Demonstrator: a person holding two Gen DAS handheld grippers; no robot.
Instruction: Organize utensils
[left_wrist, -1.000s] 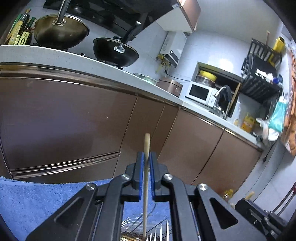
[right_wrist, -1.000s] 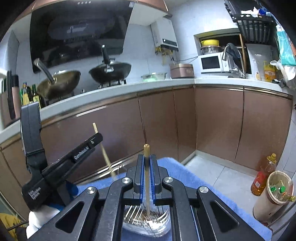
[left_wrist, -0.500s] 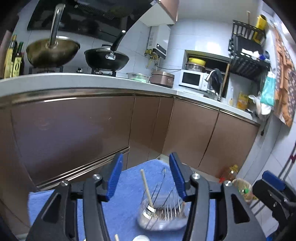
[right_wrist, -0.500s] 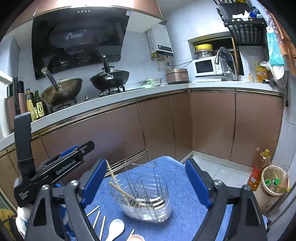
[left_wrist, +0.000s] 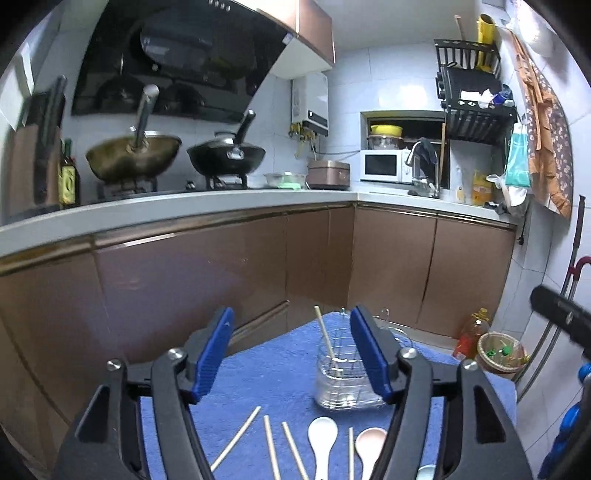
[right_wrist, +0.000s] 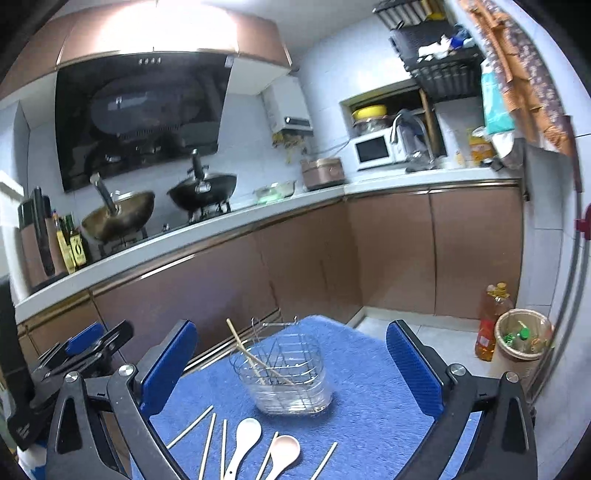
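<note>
Chopsticks (right_wrist: 255, 360) sit in the wire holder (right_wrist: 284, 380); both grippers, left (left_wrist: 291, 358) and right (right_wrist: 291, 365), gape wide, empty. Next pick, I'd say: loose chopsticks (right_wrist: 190, 426) or white spoon (right_wrist: 243, 435) on the towel (right_wrist: 369, 387).

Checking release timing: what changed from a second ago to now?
Both grippers let go: left gripper and right gripper each held a chopstick shut over the wire holder a second ago; now both are open and pulled back. Two chopsticks now lean inside the holder. Unchanged: holder on the blue towel, loose chopsticks and both spoons, white spoon and pink spoon, lying in front.
</note>
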